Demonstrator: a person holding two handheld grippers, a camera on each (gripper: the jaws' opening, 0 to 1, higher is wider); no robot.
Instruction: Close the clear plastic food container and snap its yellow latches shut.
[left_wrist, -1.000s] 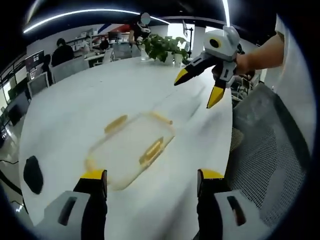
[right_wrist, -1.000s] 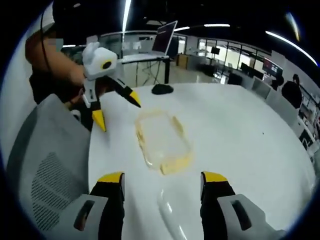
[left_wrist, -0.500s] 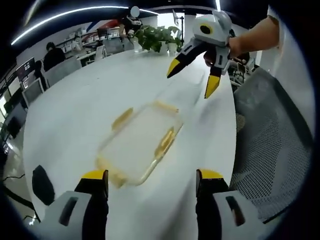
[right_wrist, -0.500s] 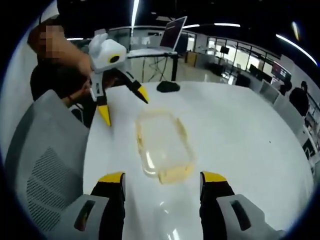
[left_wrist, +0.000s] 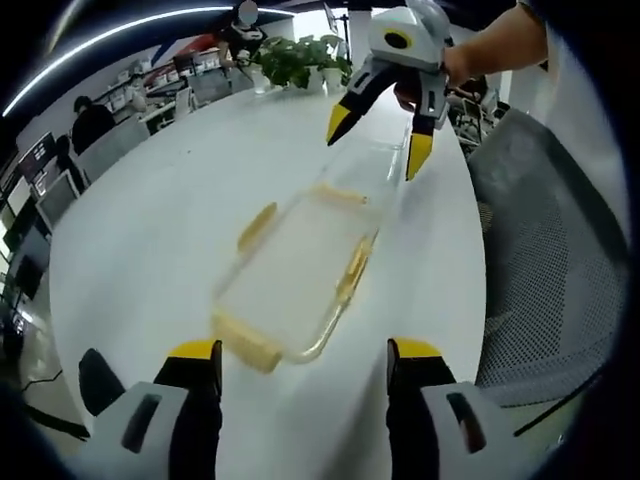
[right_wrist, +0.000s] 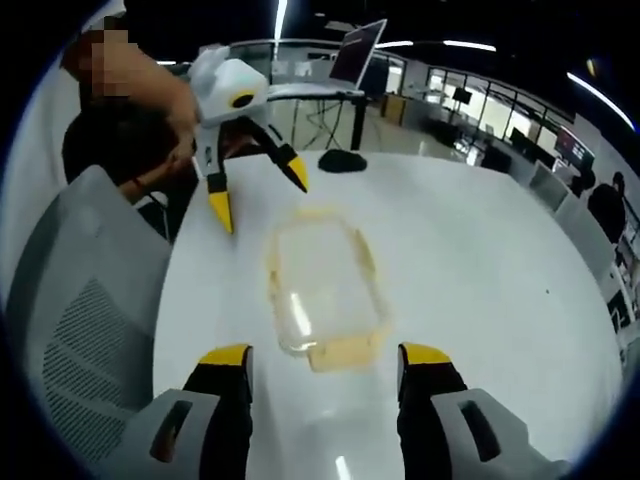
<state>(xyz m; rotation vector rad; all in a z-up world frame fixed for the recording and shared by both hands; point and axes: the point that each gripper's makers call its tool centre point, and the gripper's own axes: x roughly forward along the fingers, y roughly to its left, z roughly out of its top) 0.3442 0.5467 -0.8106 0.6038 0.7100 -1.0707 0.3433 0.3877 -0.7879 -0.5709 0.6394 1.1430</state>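
A clear plastic food container (left_wrist: 297, 270) with yellow latches lies flat on the white table (left_wrist: 150, 230), its lid on top. My left gripper (left_wrist: 300, 365) is open just short of its near end, nothing between its jaws. My right gripper (left_wrist: 375, 140) hovers open above the container's far end. In the right gripper view the container (right_wrist: 322, 285) lies just ahead of my open right gripper (right_wrist: 325, 365), and the left gripper (right_wrist: 255, 190) hangs open above the container's far end, held by a hand.
A grey mesh chair (left_wrist: 545, 260) stands at the table's edge, also the chair (right_wrist: 75, 300) on the left. A black puck-like object (right_wrist: 340, 160) lies beyond the container. Potted plants (left_wrist: 300, 60) and seated people are at the far end.
Both cameras have moved closer to the container, which now lies larger and nearer between the jaws. Each gripper has closed in over the container's opposite end. Both stay open.
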